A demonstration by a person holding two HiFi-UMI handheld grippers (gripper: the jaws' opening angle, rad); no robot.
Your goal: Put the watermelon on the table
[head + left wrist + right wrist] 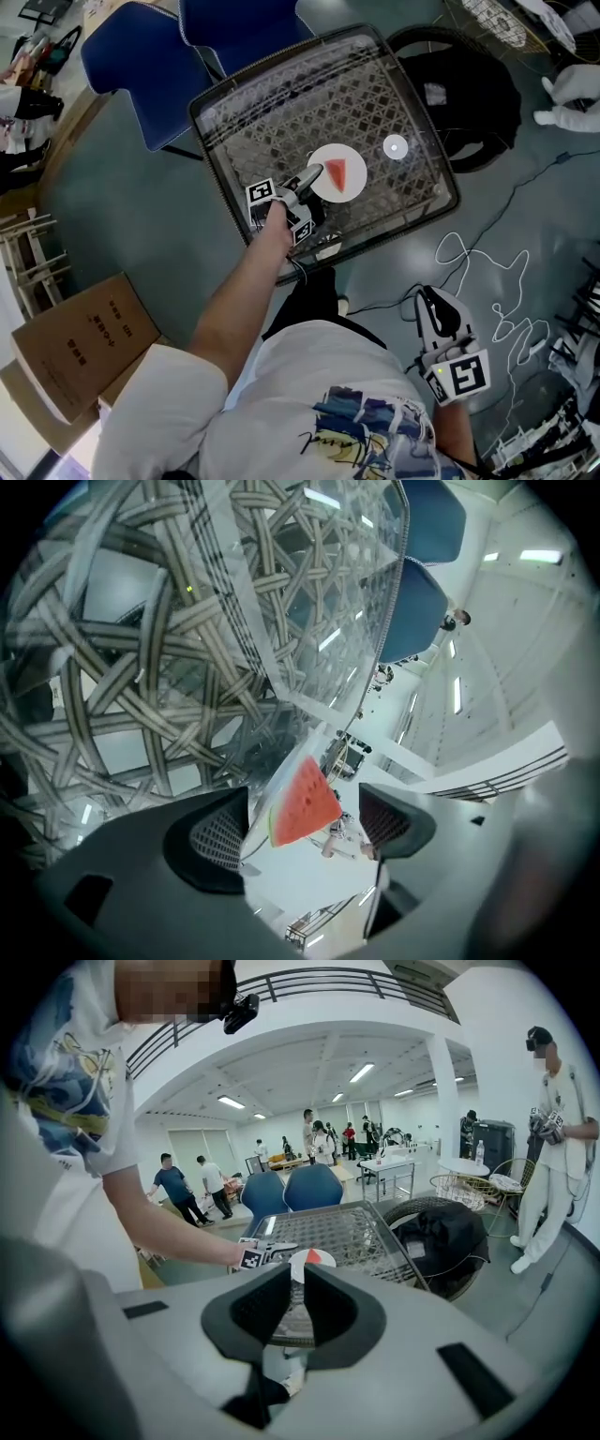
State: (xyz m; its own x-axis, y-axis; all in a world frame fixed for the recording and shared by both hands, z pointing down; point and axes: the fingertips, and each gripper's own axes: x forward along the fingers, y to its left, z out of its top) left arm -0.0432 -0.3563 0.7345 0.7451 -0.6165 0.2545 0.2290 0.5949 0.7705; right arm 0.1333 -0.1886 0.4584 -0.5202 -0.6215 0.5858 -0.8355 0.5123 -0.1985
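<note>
The table fills the upper middle of the head view: a rectangle of woven wicker strips under a clear glass top with a dark rim; in the left gripper view the weave crowds the whole upper left, seen through the glass. On the glass, a little right of centre, sits a round white plate; the watermelon, a red wedge with a thin green rind, lies on it.

The left gripper reaches in from the lower left on a bare forearm, its tip at the plate's left edge; its jaws are spread wide, with the plate's rim and the wedge between them, the rim just beside the left pad and clear of the right one; whether that pad touches the rim I cannot tell.

The right gripper hangs at the lower right, off the table and over the floor; its jaws are drawn almost together, only a thin slit between them and nothing in it.

The floor is dull grey-green; a white cable loops across it at the right; a cardboard box lies at the lower left. Two blue chairs stand against the table's far edge at the upper left; a black bag rests on a round seat at the upper right.

The right gripper view shows a large white hall with strip lights on the ceiling and a railing along the top; several people stand in the background, and one person in white stands at the right edge.
</note>
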